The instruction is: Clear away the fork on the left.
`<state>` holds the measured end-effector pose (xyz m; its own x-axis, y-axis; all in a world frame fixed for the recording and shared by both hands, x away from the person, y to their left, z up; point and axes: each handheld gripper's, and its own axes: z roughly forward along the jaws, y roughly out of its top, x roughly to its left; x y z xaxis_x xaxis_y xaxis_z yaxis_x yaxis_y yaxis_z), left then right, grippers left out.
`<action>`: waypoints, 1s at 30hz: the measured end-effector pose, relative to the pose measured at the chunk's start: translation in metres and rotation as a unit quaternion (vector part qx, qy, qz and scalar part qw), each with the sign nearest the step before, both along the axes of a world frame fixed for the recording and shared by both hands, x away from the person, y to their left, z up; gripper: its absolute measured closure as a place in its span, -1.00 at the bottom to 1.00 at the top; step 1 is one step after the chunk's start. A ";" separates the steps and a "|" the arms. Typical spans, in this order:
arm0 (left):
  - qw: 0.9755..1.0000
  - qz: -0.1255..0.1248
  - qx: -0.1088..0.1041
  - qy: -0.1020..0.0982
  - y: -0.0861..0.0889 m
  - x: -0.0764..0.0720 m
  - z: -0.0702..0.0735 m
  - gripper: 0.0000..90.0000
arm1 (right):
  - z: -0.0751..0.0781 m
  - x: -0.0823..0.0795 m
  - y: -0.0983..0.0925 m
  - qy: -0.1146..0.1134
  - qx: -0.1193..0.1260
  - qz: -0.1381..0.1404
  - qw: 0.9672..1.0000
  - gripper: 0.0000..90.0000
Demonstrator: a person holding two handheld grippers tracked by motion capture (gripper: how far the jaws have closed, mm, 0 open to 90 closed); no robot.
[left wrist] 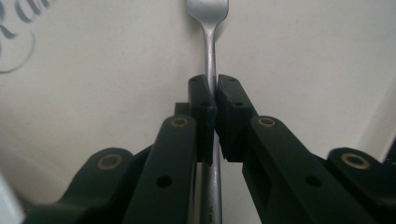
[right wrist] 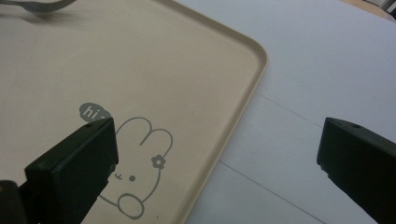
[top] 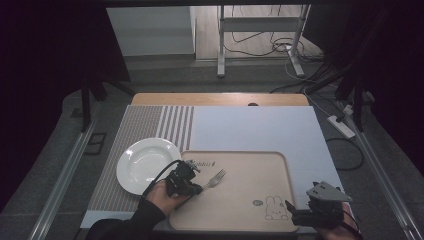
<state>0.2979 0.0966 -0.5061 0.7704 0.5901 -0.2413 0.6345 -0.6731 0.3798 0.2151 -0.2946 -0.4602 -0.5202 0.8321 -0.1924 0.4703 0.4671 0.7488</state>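
Note:
A metal fork lies over the left part of a beige tray printed with a rabbit drawing. My left gripper is shut on the fork's handle, and the tines point away from it. The left gripper view has both black jaws pressed against the handle above the tray's surface. My right gripper stands wide open at the tray's front right corner, nothing between its fingers. In the right gripper view the tray rim and the rabbit drawing lie between the jaws, the fork at top left.
A white plate rests to the left of the tray, on a striped mat. A pale sheet covers the wooden table behind the tray. Cables and a power strip lie on the floor to the right.

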 end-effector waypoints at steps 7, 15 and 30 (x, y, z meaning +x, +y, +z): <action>0.999 -0.001 -0.039 -0.023 0.004 0.003 0.011 0.75 | 0.000 0.000 0.000 0.001 -0.001 0.002 1.000 -1.00; 0.999 -0.041 -0.018 -0.018 -0.019 0.003 0.006 0.98 | 0.000 0.000 0.001 0.003 -0.003 0.004 1.000 -1.00; 0.999 -0.002 0.026 -0.025 -0.001 0.015 -0.001 0.98 | 0.000 0.000 0.001 0.005 -0.006 0.009 1.000 -1.00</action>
<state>0.3127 0.0958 -0.5069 0.7826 0.5985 -0.1715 0.6136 -0.6949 0.3749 0.2152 -0.2932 -0.4606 -0.5366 0.8205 -0.1972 0.4701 0.4847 0.7376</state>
